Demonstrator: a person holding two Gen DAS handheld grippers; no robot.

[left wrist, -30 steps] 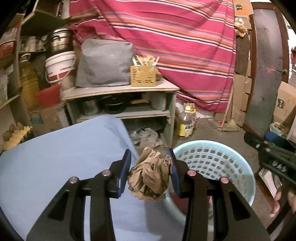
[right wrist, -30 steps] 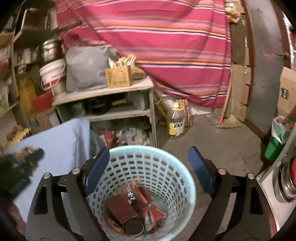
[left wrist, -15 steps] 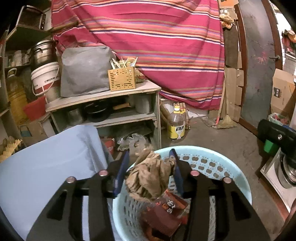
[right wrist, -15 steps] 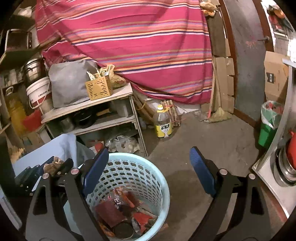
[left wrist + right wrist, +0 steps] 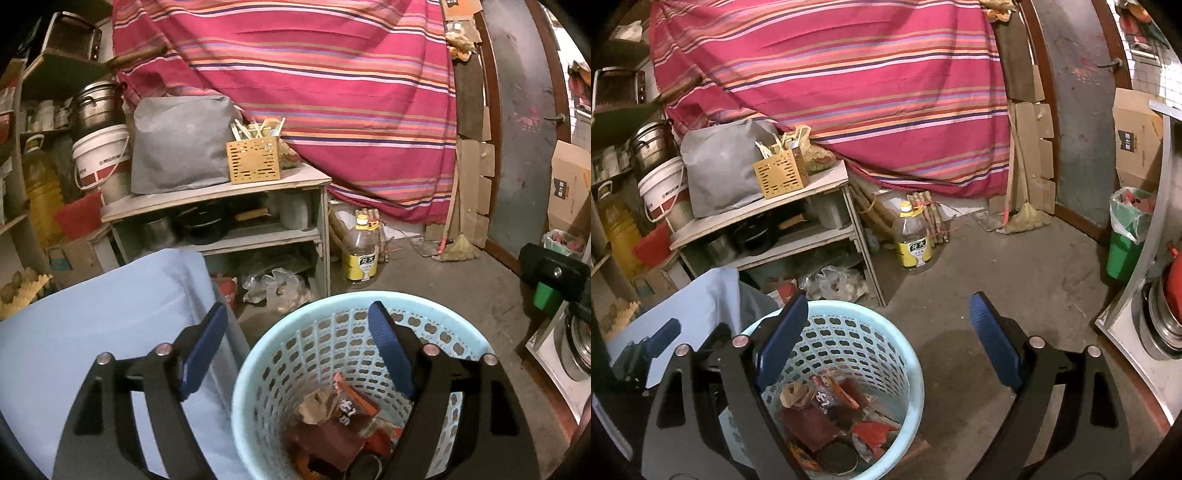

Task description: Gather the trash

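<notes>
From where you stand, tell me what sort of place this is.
Probably a household storeroom or back kitchen: a rough shelf with pots and a white bucket, a cooking-oil bottle on the bare concrete floor, and cardboard boxes by the door.

Striped cloth (image 5: 332, 92), wooden shelf (image 5: 221, 192), concrete floor (image 5: 1015, 266)

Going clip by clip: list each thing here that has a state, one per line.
Left claw: opening, nothing between the jaws.
Right claw: open, empty.
Crumpled brown paper: lying in the basket, released.
Blue basket: upright, partly filled with wrappers.
Oil bottle: upright on the floor, capped.
Green bin: upright, bag-lined.
</notes>
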